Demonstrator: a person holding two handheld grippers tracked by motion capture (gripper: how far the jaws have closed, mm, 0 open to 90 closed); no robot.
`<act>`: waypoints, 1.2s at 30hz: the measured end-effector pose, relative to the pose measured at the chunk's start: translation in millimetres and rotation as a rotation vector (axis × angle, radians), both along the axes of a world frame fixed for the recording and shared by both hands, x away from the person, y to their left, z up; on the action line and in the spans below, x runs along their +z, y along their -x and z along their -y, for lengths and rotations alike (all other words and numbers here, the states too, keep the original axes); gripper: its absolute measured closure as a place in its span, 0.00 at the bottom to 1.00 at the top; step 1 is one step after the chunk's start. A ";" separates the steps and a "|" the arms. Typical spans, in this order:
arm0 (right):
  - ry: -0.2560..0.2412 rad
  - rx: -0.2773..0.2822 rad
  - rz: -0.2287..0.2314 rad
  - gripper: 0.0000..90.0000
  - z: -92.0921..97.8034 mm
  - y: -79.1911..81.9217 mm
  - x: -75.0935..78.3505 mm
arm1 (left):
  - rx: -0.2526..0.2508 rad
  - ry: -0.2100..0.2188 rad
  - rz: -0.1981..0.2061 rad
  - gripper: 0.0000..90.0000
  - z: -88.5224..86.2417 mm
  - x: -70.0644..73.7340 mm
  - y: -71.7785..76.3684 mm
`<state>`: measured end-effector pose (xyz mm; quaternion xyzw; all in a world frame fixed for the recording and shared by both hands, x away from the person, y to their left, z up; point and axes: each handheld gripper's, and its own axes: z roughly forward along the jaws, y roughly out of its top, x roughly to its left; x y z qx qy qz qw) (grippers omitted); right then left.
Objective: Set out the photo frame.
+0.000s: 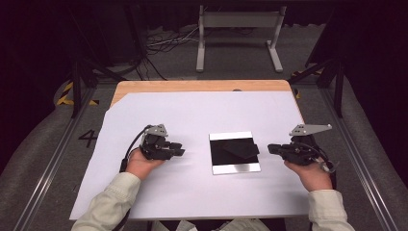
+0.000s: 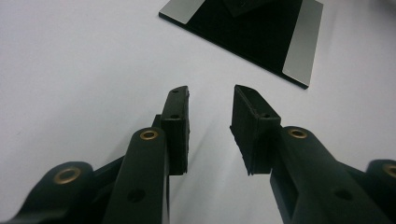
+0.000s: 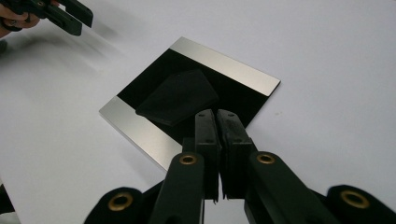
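1. The task's thing, a small flat black piece (image 1: 241, 149) with one pointed end, lies on the dark middle of a square plate (image 1: 234, 168) that has silvery strips along two opposite edges. The plate sits on the white sheet (image 1: 192, 110) covering the counter, a little right of centre, between the two tools.

2. The relation that matters: the black piece lies to the left of the right tool (image 1: 271, 148), near its tips and roughly in line with them. The left tool (image 1: 182, 148) sits farther off on the other side, with bare sheet between it and the plate. The right hand (image 1: 312, 174) is the nearer one, so I judge it the likelier to reach in.

3. In the high view the piece's long axis runs left to right across the plate, slightly slanted, so the right tool would meet it end-on rather than across its width.

4. Right tool: its jaws stand pressed together with nothing between them, poised just short of the plate's edge.

5. Left tool: its jaws stand apart with an empty gap, aimed toward the plate's corner.

6. The right gripper view shows the piece's outline (image 3: 180, 97), tapering to a point at one end and lying flat on the plate, which the high view renders as a dark patch on dark. The left gripper view (image 2: 211, 126) shows the gap between its pads clearly, with the plate (image 2: 299, 46) beyond it.
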<state>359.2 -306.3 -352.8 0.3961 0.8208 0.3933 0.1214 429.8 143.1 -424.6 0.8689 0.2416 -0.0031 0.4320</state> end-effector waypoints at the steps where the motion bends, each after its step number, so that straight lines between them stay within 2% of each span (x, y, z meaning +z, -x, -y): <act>1: 0.000 0.000 0.000 0.96 0.0 0.0 0.0 | 0.000 0.000 0.000 0.75 0.0 0.0 0.0; 7: 0.000 -0.016 -0.067 0.93 3.3 -11.7 4.5 | 0.000 -0.002 -0.002 0.75 0.3 -0.4 -0.6; 23: 0.036 -0.043 -0.183 0.88 3.7 -34.2 11.3 | 0.007 -0.001 -0.009 0.75 -1.8 -1.7 0.0; 36: 0.027 -0.072 -0.271 0.84 2.2 -46.2 12.9 | 0.009 -0.004 -0.010 0.75 -3.1 -2.3 0.3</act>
